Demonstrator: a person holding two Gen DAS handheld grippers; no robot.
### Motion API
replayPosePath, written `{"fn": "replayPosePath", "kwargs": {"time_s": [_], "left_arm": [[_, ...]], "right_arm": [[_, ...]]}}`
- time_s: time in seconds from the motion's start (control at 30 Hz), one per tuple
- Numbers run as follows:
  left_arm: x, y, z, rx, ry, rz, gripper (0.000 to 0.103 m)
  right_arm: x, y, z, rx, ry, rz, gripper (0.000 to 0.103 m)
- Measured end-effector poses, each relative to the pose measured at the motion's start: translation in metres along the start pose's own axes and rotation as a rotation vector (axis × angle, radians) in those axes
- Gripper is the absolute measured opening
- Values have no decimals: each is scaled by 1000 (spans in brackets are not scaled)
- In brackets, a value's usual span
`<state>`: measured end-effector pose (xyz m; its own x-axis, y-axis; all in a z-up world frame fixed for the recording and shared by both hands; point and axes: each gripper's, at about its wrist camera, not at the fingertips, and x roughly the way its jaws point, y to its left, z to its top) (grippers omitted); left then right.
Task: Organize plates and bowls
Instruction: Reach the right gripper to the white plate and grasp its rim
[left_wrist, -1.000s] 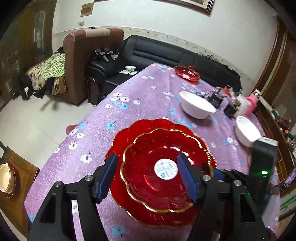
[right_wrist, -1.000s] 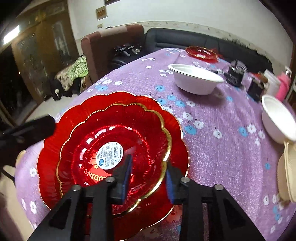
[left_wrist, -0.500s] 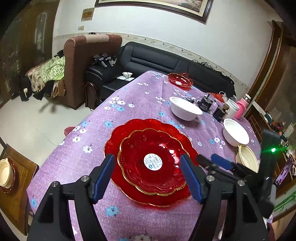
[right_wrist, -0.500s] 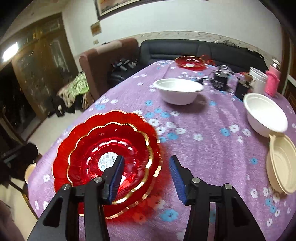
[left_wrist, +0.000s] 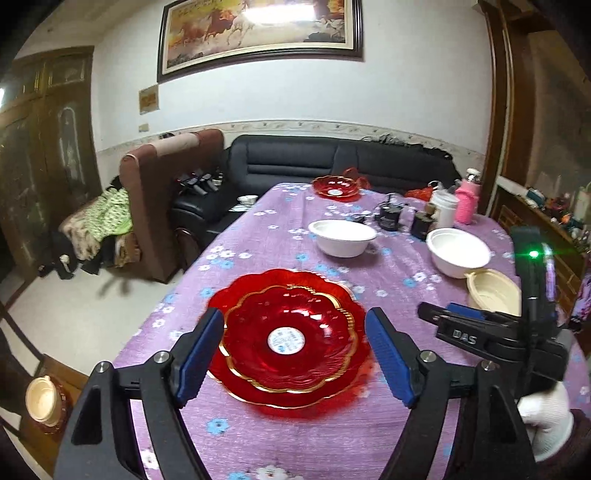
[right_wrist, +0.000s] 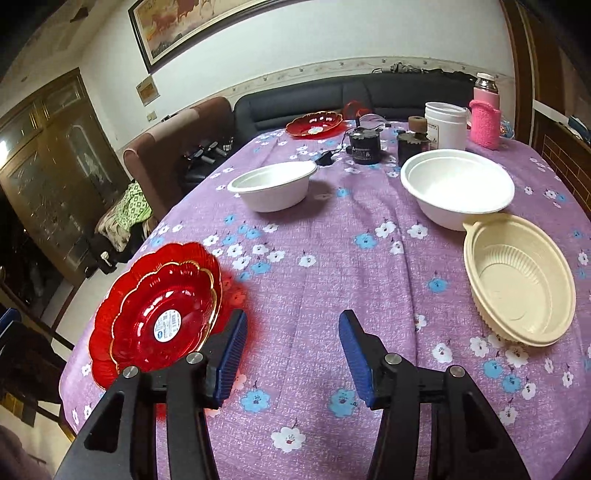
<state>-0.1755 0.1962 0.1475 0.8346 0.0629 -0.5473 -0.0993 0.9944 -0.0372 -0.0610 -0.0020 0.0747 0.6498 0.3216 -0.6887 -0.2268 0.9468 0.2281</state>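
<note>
**Desk:** What do your 2 grippers have right now?

**Me:** Nothing in either. My left gripper (left_wrist: 294, 352) stands wide apart and has just been opening further; its blue pads (left_wrist: 199, 350) frame the stacked red plates (left_wrist: 288, 336) from above without touching them. My right gripper (right_wrist: 291, 350) is also parted, its jaws have just been opening, and only bare purple floral tablecloth (right_wrist: 314, 280) shows between them.

**Desk:** Where are the plates?

**Me:** The smaller gold-rimmed red plate (right_wrist: 162, 317) sits nested in the larger red plate (right_wrist: 107, 306) at the near left side of the table, a round white label at its centre. A 3rd red plate (right_wrist: 314, 123) lies at the far end, near the black sofa (left_wrist: 332, 162).

**Desk:** And the bowls?

**Me:** 1 white bowl (right_wrist: 273, 184) stands in the middle of the table. On the right, 2 white bowls (right_wrist: 456, 188) sit nested, and a beige ribbed bowl (right_wrist: 517, 280) lies just nearer, touching them.

**Desk:** Anything else in view?

**Me:** A white-gloved hand (left_wrist: 546, 421) at the right edge of the left view, holding the right gripper's handle.
</note>
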Motion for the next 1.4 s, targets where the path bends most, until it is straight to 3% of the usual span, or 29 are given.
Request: {"fn": "replayPosePath", "kwargs": {"time_s": [0.27,0.57,0.87,1.3,1.4], "left_arm": [[8,16,2,-65,14,-40,78],[27,66,1,-188,36,-33,79],[45,114,-9,-290,69,-6,79],[45,137,-14,-337,54,-12,80],[51,136,-14,-336,72,-15,80]], "right_arm": [[18,-5,30,1,-11,-38,56],[75,0,77,51,54,-22,56],[131,-2,132,187,134,8,56],[160,-36,150,369,162,51,56],[166,-36,153,355,159,14,56]]}}
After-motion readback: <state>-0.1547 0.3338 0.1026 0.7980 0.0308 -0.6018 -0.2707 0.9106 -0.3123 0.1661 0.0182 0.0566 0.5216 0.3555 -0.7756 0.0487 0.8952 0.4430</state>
